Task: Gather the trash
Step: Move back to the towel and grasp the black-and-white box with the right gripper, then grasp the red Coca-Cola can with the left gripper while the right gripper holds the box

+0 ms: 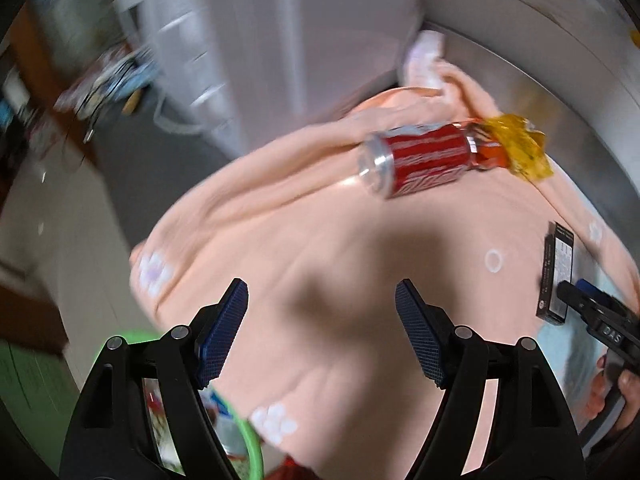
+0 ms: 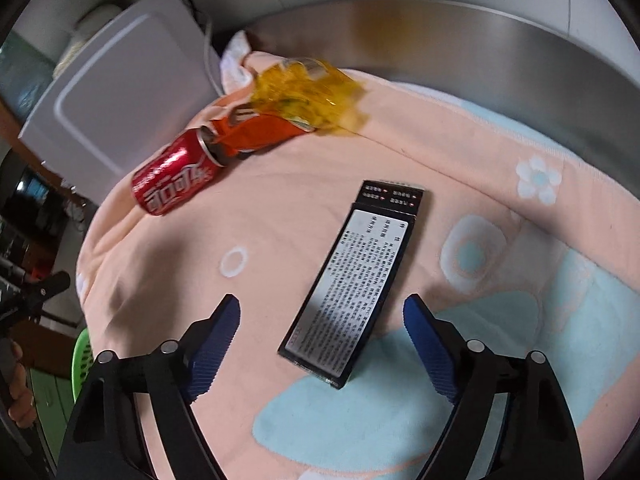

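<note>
A red cola can [image 1: 416,162] lies on its side on the pink blanket [image 1: 340,272]; it also shows in the right wrist view [image 2: 176,178]. An orange and yellow crumpled wrapper [image 1: 516,148] touches its far end, also seen in the right wrist view [image 2: 304,100]. A flat black box with a printed label [image 2: 356,284] lies on the blanket between the fingers' lines of my right gripper [image 2: 322,320], which is open and empty. The box shows at the right edge of the left wrist view [image 1: 556,272]. My left gripper [image 1: 322,300] is open and empty above the blanket.
A green basket [image 1: 248,436] holding trash sits below the bed edge, also in the right wrist view [image 2: 82,360]. A white cabinet [image 2: 108,96] stands beside the bed. A grey headboard [image 2: 500,52] runs behind the blanket. Cluttered floor lies to the left.
</note>
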Motion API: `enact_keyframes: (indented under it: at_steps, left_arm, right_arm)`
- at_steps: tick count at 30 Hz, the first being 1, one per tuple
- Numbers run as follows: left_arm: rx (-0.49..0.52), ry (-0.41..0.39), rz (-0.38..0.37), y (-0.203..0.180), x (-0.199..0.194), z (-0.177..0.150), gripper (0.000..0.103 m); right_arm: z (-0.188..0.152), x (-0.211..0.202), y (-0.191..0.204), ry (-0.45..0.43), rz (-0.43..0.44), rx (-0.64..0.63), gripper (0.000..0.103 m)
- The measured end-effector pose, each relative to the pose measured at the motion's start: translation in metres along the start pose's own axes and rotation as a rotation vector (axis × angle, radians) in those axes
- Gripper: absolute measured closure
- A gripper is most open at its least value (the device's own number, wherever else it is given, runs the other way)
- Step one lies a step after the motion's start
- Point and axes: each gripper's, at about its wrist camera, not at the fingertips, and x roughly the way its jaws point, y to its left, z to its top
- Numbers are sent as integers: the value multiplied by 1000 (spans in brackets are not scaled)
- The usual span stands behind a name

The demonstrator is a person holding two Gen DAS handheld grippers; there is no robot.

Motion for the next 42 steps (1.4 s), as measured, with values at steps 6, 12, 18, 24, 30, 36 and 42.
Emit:
enact_keyframes:
  at_steps: [6, 12, 18, 24, 30, 36, 42]
  left_arm:
    - [215, -42, -25, -37, 12, 34, 28]
    - [417, -69, -39, -68, 32, 67, 28]
    - [548, -59, -90, -93, 54, 91, 28]
    - [633, -23, -153, -106, 76, 101, 28]
    - [671, 24, -189, -106, 97, 107, 28]
    - [689, 52, -224, -109, 111, 109, 27]
    - [694, 42, -214, -114, 115, 106, 28]
  right_arm:
    - [8, 19, -2, 39, -58, 54, 33]
    - [14, 24, -1, 42, -84, 60, 38]
    - [14, 25, 2, 44, -125, 16, 51]
    - [10, 21, -2, 51, -121, -3, 55]
    - [9, 20, -3, 62, -115, -14, 55]
    - [10, 21, -1, 72, -107, -21, 55]
    - [13, 25, -1, 69, -114, -26, 55]
